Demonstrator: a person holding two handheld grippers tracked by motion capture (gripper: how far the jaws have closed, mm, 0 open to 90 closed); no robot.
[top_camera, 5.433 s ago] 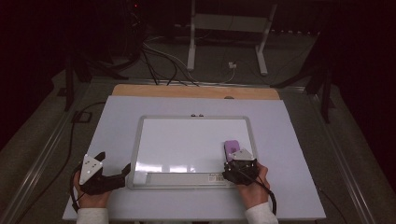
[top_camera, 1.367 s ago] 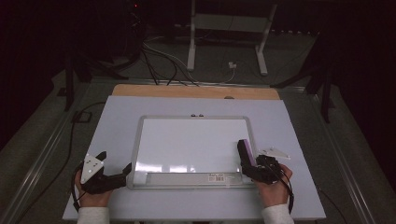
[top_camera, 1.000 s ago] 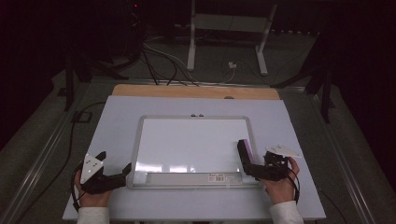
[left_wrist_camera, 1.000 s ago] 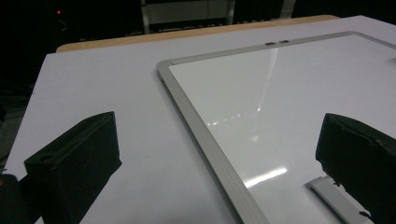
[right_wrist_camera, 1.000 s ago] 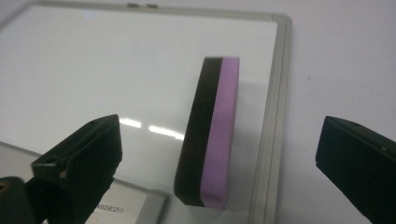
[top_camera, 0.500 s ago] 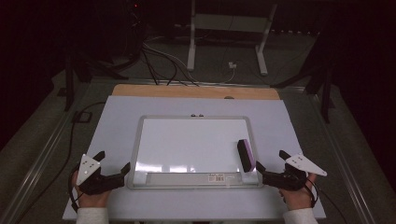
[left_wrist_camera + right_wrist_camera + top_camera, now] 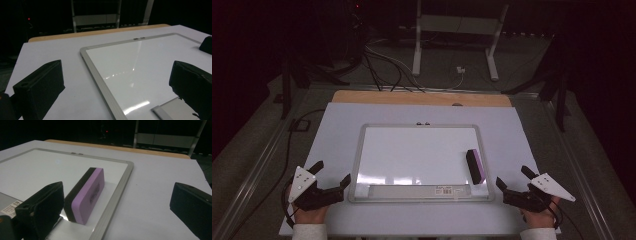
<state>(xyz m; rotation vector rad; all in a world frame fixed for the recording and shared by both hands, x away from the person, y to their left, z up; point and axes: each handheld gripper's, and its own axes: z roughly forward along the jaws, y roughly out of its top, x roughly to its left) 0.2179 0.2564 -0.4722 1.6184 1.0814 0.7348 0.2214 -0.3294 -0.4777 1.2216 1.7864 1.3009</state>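
A whiteboard (image 7: 357,160) with a silver frame lies flat in the middle of the white table. A purple and black eraser (image 7: 475,166) stands on its long edge on the board, close to the right frame. My right gripper (image 7: 513,176) rests off the board's lower right corner, open and empty. In the right gripper view the eraser (image 7: 86,195) sits just ahead of the left jaw, untouched, while the right gripper (image 7: 117,192) spans the frame (image 7: 120,190). My left gripper (image 7: 332,172) is open at the board's lower left corner, with the left gripper (image 7: 116,70) straddling the frame (image 7: 92,65).
A silver tray strip (image 7: 422,190) with a barcode label runs along the board's near edge. A wooden strip (image 7: 422,97) borders the table's far side. Cables (image 7: 382,65) and a stand's legs (image 7: 457,45) lie on the dark floor beyond.
The right gripper let go of the eraser, left it standing on the board, and drew back to the right off the frame with its jaws apart. The left gripper barely moved.
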